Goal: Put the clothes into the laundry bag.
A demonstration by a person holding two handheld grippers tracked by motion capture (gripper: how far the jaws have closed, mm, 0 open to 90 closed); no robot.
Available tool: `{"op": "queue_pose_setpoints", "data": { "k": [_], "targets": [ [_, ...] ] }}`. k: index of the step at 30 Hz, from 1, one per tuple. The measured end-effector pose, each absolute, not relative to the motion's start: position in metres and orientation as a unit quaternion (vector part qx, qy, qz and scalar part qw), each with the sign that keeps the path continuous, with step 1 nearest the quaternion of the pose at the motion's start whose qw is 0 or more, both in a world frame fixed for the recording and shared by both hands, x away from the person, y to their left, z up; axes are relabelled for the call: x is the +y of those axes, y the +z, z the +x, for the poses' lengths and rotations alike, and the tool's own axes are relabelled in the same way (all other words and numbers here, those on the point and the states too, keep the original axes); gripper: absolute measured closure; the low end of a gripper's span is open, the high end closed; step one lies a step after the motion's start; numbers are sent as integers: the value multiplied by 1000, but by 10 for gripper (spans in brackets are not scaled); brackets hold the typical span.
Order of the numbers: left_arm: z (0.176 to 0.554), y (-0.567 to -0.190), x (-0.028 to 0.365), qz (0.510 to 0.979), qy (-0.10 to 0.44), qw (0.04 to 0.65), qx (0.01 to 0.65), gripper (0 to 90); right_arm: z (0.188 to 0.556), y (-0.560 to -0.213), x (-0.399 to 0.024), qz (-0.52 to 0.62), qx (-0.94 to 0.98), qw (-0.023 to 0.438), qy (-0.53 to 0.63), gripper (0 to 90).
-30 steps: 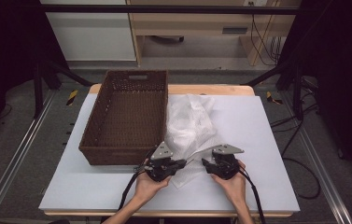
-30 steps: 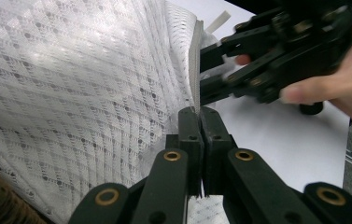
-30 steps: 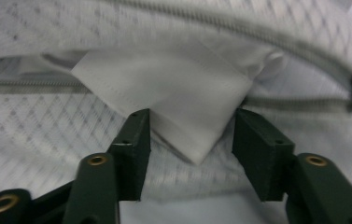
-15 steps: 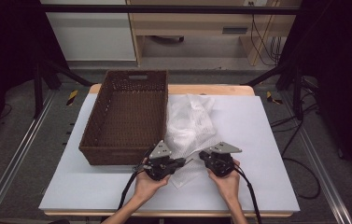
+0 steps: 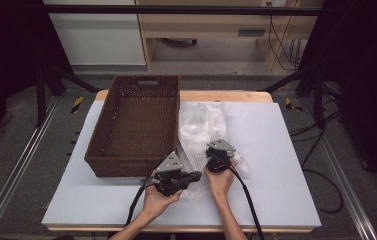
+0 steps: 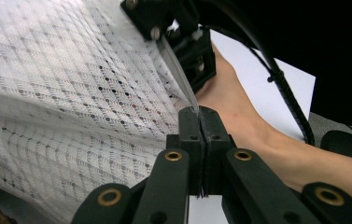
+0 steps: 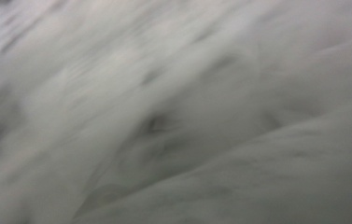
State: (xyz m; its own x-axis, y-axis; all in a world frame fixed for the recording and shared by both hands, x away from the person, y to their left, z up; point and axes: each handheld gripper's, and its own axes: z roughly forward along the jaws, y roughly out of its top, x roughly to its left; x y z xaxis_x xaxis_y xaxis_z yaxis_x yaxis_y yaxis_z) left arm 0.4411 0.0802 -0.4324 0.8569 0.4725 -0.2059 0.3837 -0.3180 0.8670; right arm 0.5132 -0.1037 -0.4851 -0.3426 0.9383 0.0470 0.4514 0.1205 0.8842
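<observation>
White netted cloth (image 5: 203,131) spread on white bench (image 5: 276,165), just right of brown woven basket (image 5: 135,125), one edge touching basket's right wall. Left claw (image 5: 194,176) at cloth's near edge, beside basket's near right corner; jaws pressed together, pinching a thin fold of cloth, seen pulled taut from the closed tips in left gripper view (image 6: 197,116). Left hand (image 5: 160,196) in much the same spot as a second ago. Right claw (image 5: 215,150) shifted since a second ago: then at cloth's near right corner, level with left claw; now farther up the bench and leftward, on top of cloth. Right claw jaws have just been closing, now shut on cloth; right gripper view blurred, pale cloth (image 7: 173,121) close against lens, jaws not discernible there. Right hand (image 5: 220,180) behind its claw, wrist crossing cloth's near edge. Cloth's near right corner drawn inward compared with half a second ago. Basket unmoved.
</observation>
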Motion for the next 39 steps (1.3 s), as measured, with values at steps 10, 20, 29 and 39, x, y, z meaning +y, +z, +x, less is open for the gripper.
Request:
{"op": "queue_pose_setpoints", "data": {
  "k": [10, 20, 29, 39],
  "targets": [
    [450, -443, 84, 811, 49, 507, 288, 886, 480, -469, -136, 444, 745, 223, 446, 809],
    [452, -451, 78, 816, 53, 497, 290, 885, 460, -480, -178, 466, 760, 221, 395, 672],
    [453, -450, 80, 815, 54, 498, 290, 885, 491, -488, -154, 499, 751, 217, 372, 523],
    [453, -448, 81, 814, 58, 499, 292, 885, 491, -481, -145, 490, 747, 248, 374, 877]
  ]
}}
